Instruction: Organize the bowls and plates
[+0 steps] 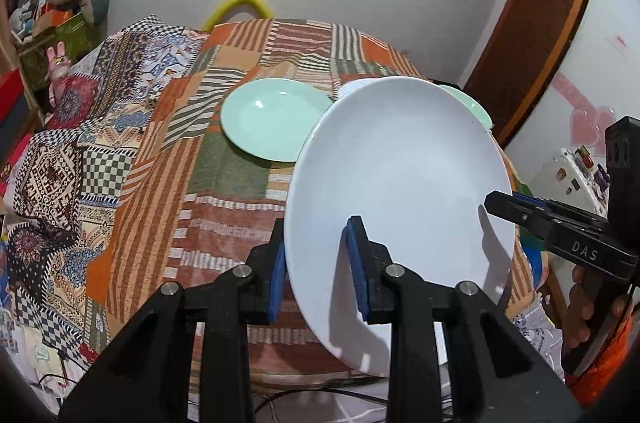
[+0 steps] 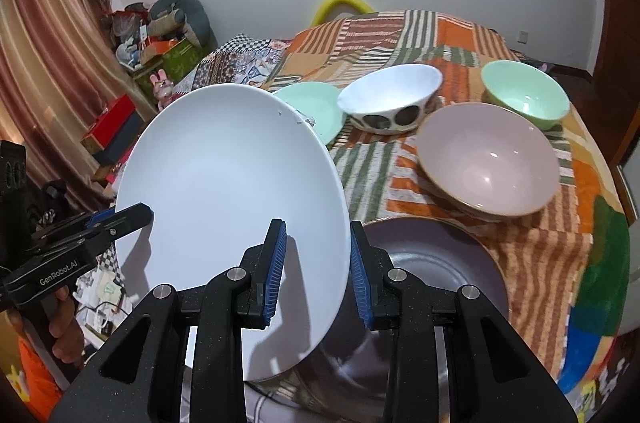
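Note:
A large white plate [image 1: 400, 175] is held tilted above the table, gripped at opposite rims by both grippers. My left gripper [image 1: 318, 263] is shut on its near rim; my right gripper [image 2: 318, 267] is shut on the other rim [image 2: 224, 191]. Each gripper shows in the other's view, the right one [image 1: 516, 213] and the left one [image 2: 124, 219]. A mint plate [image 1: 276, 119] lies on the patchwork cloth. Below the white plate in the right wrist view lies a dark purple plate [image 2: 436, 271]. Behind it stand a pink bowl [image 2: 488, 159], a white spotted bowl [image 2: 390, 99] and a mint bowl [image 2: 524, 95].
The round table [image 1: 224, 191] wears a striped patchwork cloth [image 2: 532, 255]. A cluttered shelf [image 2: 160, 51] with boxes and soft toys stands at the left. Cables lie on the floor under the table's near edge [image 1: 304, 395].

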The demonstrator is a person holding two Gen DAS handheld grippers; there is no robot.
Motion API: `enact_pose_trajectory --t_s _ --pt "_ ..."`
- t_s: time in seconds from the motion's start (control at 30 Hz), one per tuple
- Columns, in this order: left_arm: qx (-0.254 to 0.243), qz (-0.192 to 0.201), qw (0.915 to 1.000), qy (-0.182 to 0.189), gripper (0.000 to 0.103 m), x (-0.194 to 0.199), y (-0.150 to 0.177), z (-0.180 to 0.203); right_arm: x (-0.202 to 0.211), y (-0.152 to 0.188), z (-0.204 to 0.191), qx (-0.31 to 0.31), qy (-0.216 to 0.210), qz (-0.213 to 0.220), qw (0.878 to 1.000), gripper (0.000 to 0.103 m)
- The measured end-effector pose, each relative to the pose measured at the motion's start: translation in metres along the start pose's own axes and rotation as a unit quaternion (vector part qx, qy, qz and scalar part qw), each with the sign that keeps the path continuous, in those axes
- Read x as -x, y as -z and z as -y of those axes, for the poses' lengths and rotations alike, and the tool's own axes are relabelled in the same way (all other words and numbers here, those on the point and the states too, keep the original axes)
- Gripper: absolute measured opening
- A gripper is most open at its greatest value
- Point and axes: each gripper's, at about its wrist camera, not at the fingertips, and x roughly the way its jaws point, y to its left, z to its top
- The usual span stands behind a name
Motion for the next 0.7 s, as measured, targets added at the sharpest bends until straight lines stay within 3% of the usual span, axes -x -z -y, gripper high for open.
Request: enact_pose_trajectory --t_s 0.7 --pt "-0.068 -0.057 0.9953 0.039 0.028 -0.042 0.007 0.092 0.042 0.041 0.081 -0.067 0.038 0.007 0.997 0.029"
